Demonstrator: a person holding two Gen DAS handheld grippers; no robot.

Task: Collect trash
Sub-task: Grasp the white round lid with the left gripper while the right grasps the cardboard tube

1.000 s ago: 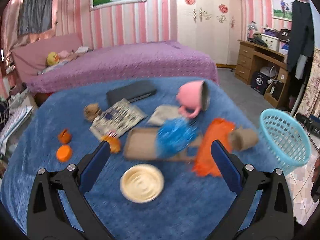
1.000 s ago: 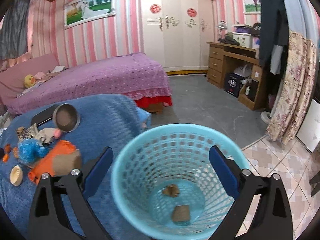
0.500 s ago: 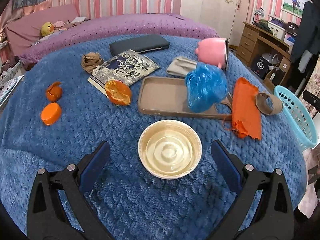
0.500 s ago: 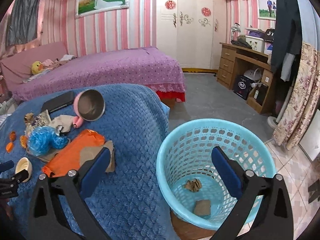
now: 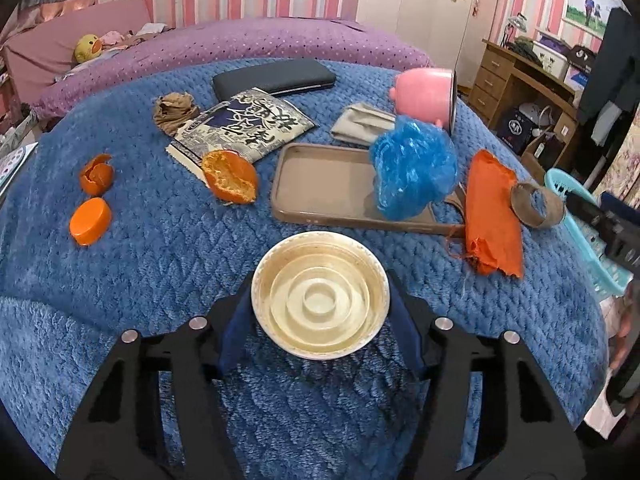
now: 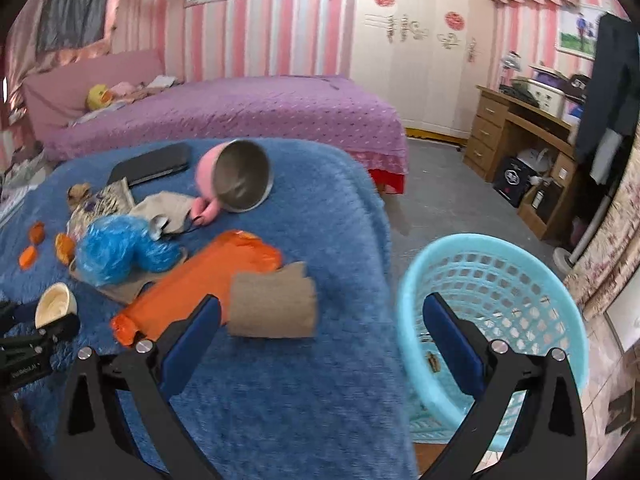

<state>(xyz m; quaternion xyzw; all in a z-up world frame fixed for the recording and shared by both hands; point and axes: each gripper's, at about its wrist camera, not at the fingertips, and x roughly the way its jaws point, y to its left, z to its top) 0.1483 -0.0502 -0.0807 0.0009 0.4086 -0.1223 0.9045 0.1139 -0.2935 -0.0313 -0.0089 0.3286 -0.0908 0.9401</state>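
Observation:
A round cream lid (image 5: pixel 320 296) lies on the blue blanket (image 5: pixel 160 264). My left gripper (image 5: pixel 320 292) is closing around it, and its blue pads (image 5: pixel 236 320) touch the rim on both sides. Trash is scattered beyond: orange peels (image 5: pixel 230 176), an orange cap (image 5: pixel 90 221), a blue plastic bag (image 5: pixel 414 168), an orange wrapper (image 5: pixel 492 216) and a crumpled brown paper (image 5: pixel 176 112). My right gripper (image 6: pixel 320 320) is open with nothing in it, over the blanket's edge between a cardboard roll (image 6: pixel 272 304) and the turquoise basket (image 6: pixel 492 264), which holds a few scraps.
A tan tray (image 5: pixel 320 184), a printed booklet (image 5: pixel 244 124), a black case (image 5: pixel 274 76) and a tipped pink mug (image 5: pixel 426 90) also lie on the blanket. A purple bed (image 6: pixel 240 112) stands behind and a wooden desk (image 6: pixel 520 136) at the right.
My left gripper dropped toward the cream lid and its jaws closed in on the rim. My right gripper swung left, from above the basket to the blanket's edge.

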